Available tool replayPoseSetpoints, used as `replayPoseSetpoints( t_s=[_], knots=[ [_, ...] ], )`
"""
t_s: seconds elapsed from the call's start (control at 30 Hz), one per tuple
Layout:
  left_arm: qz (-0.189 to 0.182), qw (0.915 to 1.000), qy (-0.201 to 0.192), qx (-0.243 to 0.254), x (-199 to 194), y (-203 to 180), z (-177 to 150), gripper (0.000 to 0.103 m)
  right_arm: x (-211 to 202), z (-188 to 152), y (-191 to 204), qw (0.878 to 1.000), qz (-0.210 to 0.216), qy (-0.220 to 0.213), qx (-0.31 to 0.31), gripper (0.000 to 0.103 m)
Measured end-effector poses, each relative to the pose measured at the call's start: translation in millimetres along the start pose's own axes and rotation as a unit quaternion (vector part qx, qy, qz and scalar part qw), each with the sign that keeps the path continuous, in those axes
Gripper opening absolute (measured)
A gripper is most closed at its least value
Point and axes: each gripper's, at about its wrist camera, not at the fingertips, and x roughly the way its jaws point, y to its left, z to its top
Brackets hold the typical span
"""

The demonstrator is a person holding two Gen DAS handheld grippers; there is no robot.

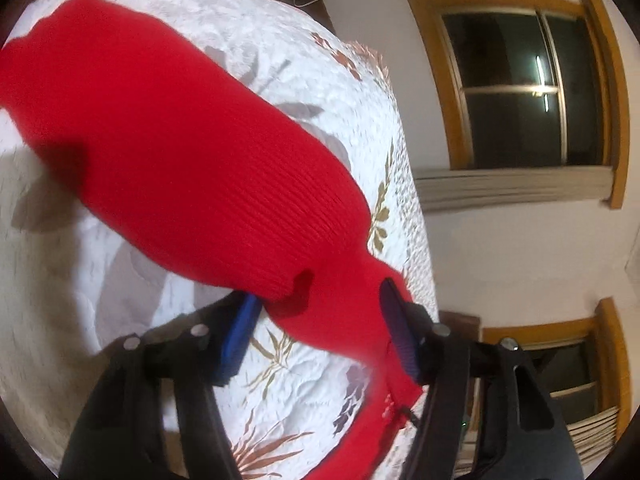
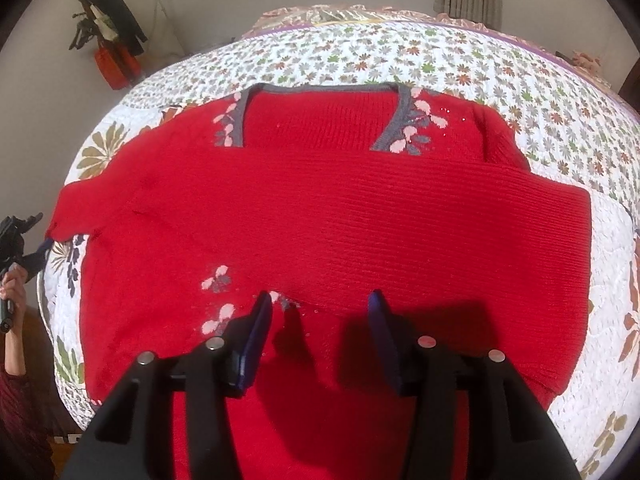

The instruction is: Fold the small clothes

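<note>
Red knit sweater [image 2: 320,220] lies flat, sleeve folded across.

Sweater [image 2: 320,220] hem — behind tongs [image 2: 320,336]

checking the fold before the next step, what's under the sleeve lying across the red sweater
Under the sleeve lies the red sweater chest; the grey neckline shows above it and pink leaf motifs below. The band of front it covers is hidden. The floral quilt lies beneath everything.

Sweater [image 2: 320,216] flat on bed [image 2: 520,92]; sleeve [image 2: 440,208] folded across chest.
</note>
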Motion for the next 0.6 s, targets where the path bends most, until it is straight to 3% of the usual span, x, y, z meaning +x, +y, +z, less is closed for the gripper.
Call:
replayPoseSetpoints(
  t_s=[0.17,0.23,0.33,0.47,0.6],
  knots=[
    [0.023,0.9996,-0.011,0.014,1.0,-8.4,1.2,0.031,2.1,0.6,3.1,1.0,-0.002,0.0,-0.006,0.051],
    [0.046,0.9984,-0.022,0.024,2.3,-15.5,-0.8,0.011,2.6,0.7,3.6,1.0,-0.001,0.0,-0.007,0.052],
    [0.078,0.9948,-0.04,0.051,2.2,-30.8,-6.4,0.009,2.7,0.2,3.5,1.0,0.0,0.0,-0.008,0.053],
    [0.124,0.984,-0.072,0.105,7.7,-66.6,-21.3,0.008,-0.8,-2.6,0.4,1.0,0.005,-0.003,-0.006,0.053],
    [0.126,0.9736,-0.072,0.176,11.8,-102.7,-38.4,0.008,-7.3,-7.3,-4.4,1.0,0.004,-0.009,-0.004,0.053]
  ],
)
